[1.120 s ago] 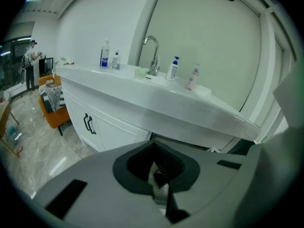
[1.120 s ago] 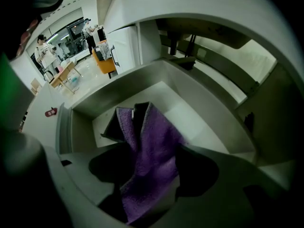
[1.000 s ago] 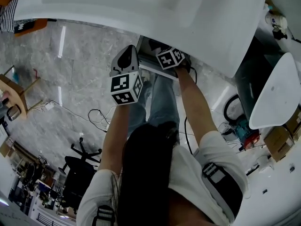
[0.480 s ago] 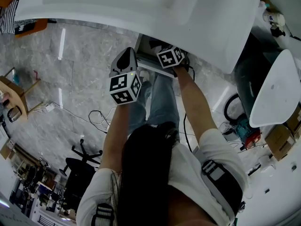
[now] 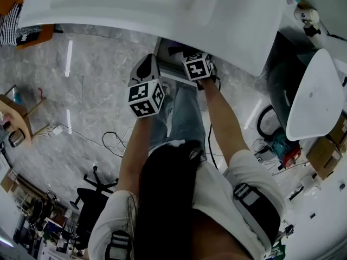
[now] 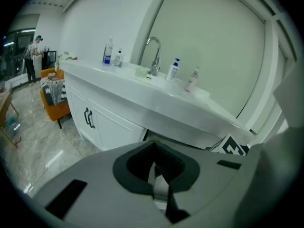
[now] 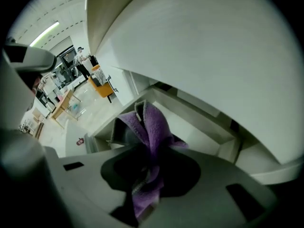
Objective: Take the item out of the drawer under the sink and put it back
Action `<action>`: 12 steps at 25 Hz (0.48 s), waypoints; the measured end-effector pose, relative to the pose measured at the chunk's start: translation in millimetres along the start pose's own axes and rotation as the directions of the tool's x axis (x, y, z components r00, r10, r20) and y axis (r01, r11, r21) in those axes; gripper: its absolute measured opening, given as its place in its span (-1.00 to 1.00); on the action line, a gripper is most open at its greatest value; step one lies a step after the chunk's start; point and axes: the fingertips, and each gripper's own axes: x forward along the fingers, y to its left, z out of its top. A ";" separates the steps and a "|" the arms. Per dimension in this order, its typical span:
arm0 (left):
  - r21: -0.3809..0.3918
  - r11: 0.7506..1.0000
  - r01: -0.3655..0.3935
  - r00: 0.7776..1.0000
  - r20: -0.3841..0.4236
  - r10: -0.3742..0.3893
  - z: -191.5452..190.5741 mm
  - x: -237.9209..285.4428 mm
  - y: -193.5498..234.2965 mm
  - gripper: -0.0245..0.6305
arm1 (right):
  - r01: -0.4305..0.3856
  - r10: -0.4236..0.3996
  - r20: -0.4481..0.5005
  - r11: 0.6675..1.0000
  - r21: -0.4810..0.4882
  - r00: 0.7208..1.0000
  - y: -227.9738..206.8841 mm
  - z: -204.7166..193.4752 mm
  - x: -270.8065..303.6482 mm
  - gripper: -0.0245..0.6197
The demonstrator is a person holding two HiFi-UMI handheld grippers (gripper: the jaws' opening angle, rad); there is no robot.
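A purple fleecy cloth is bunched between the jaws of my right gripper. The jaws are closing and their pads pinch its lower folds. Behind the cloth lies the open white drawer under the sink counter. From the head view, the right gripper reaches into the drawer at the counter's edge, its jaws hidden under the counter. My left gripper hangs just left of the drawer, clear of it. Its fingers meet with nothing between them.
The white sink counter carries a faucet and several bottles. White cabinet doors with dark handles stand to its left. Cables trail on the grey marble floor, and a white round table stands at the right.
Both grippers stay at the drawer, almost where they were. The head view has shifted slightly.
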 end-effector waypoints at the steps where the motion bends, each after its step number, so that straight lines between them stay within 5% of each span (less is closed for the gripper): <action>1: 0.002 1.000 0.003 1.000 0.003 -0.003 1.7 -2.1 -0.5 -0.91 | -0.004 0.004 0.005 1.000 0.003 1.000 0.9 0.7 -5.9 -0.61; 12: 0.045 0.998 0.039 0.999 0.033 -0.040 18.8 -25.2 -5.8 -0.92 | -0.021 0.016 0.099 0.999 0.045 0.995 24.3 10.9 -66.3 -0.61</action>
